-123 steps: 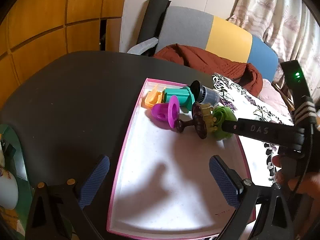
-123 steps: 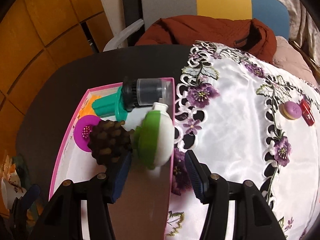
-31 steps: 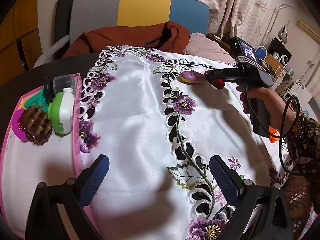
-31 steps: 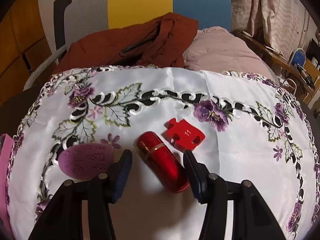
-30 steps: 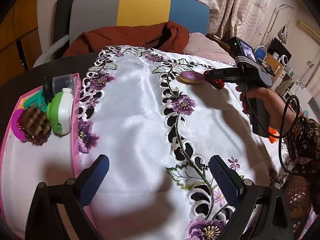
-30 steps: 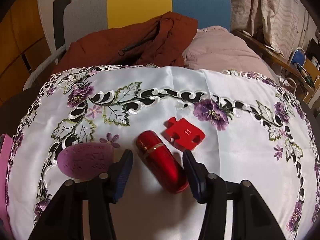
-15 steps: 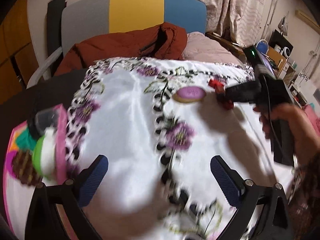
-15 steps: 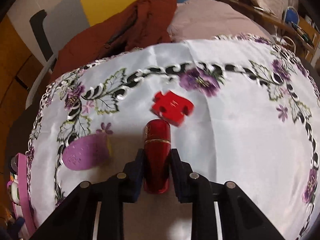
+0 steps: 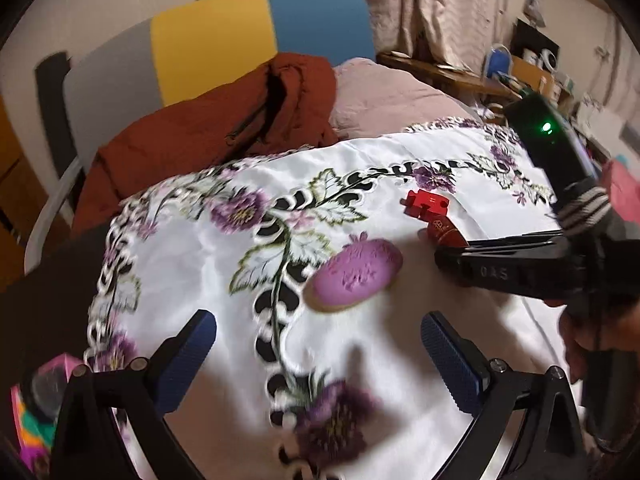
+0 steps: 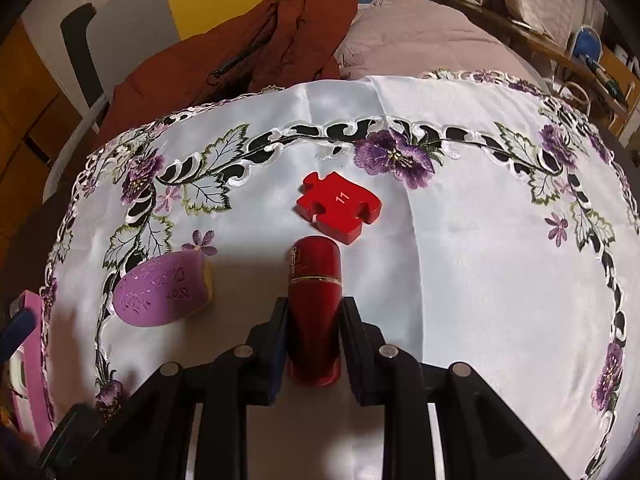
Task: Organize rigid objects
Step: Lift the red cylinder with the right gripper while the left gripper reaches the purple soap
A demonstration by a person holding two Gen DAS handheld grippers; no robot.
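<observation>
My right gripper (image 10: pixel 314 312) is shut on a glossy red tube (image 10: pixel 315 308) that lies on the white embroidered cloth (image 10: pixel 460 264). Just beyond the tube's tip lies a red puzzle piece (image 10: pixel 340 206) marked 11. To the tube's left rests a purple oval pad (image 10: pixel 162 290). In the left wrist view my left gripper (image 9: pixel 318 344) hangs open over the cloth, with the purple oval pad (image 9: pixel 356 276) just ahead of it. The right gripper (image 9: pixel 444 254) reaches in there from the right, and only the red tube's tip (image 9: pixel 442 230) shows beside the puzzle piece (image 9: pixel 426 203).
A pink tray (image 9: pixel 28 432) holding several toys sits at the lower left, its edge (image 10: pixel 34 364) also showing in the right wrist view. A rust jacket (image 9: pixel 224 132) and pale cushion (image 9: pixel 384 96) lie past the table on a grey, yellow and blue chair.
The right gripper's jaws closed onto the red tube, which turned to lie along them. The left gripper swung right from the pink tray toward the purple pad.
</observation>
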